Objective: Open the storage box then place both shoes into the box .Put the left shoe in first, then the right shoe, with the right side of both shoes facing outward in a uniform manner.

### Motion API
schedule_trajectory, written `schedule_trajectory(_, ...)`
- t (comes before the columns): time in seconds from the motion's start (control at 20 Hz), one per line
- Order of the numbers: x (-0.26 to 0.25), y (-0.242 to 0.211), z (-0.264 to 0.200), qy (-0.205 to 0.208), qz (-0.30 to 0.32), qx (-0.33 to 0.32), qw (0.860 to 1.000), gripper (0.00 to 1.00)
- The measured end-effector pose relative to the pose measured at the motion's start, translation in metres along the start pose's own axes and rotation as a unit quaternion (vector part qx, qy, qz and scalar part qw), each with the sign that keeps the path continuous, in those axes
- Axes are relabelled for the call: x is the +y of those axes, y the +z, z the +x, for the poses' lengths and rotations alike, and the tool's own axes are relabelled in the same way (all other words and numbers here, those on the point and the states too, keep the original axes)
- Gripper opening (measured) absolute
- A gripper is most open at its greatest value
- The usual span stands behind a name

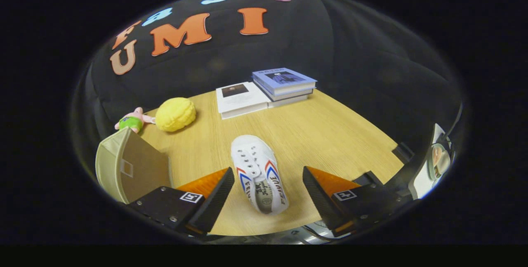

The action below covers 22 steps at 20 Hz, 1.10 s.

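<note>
Sitting furthest left on the wooden table (pixel 330 135), a small pink and green plush toy (pixel 131 121) is lying at the far edge, with a yellow bumpy plush (pixel 175 114) just beside it. Nearer, just ahead of the left finger, the beige storage box (pixel 123 168) is standing with its flap or lid panel looking raised and its inside facing the gripper, so opening is probably done, though the interior is not readable clearly and I cannot tell if a shoe is sitting inside already. Moving to the middle, one white shoe (pixel 259 172) with red and blue side stripes is lying flat on the table between the two fingers, toe pointing away, heel opening toward the camera; which shoe of the pair it is I cannot tell. So at least this shoe is waiting to be boxed. Beyond it, well apart, a white book (pixel 239 98) and a stack of books (pixel 284 85) with a blue cover on top are resting at the far table edge. The gripper (pixel 268 194) is hovering low over the table, fingers spread wide apart and straddling the shoe's heel end, neither finger touching it, angled forward and down as for a grasp. Far right, some clamped gear is showing past the table edge, too distorted to identify.
</note>
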State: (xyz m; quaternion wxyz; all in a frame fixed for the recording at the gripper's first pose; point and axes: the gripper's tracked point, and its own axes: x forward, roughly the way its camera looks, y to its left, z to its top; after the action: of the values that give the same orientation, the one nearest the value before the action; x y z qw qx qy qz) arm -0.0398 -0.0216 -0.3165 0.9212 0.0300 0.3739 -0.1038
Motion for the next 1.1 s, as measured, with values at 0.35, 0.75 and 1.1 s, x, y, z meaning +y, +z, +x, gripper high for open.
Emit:
schedule_trajectory(0.35,-0.015,-0.031,0.026,-0.006,0.007,0.051,0.999,0.93)
schedule_trajectory(0.75,-0.009,-0.051,0.053,0.022,0.038,0.105,0.993,0.60)
schedule_trajectory(1.1,-0.006,-0.047,0.058,0.036,0.066,0.107,0.991,0.20)
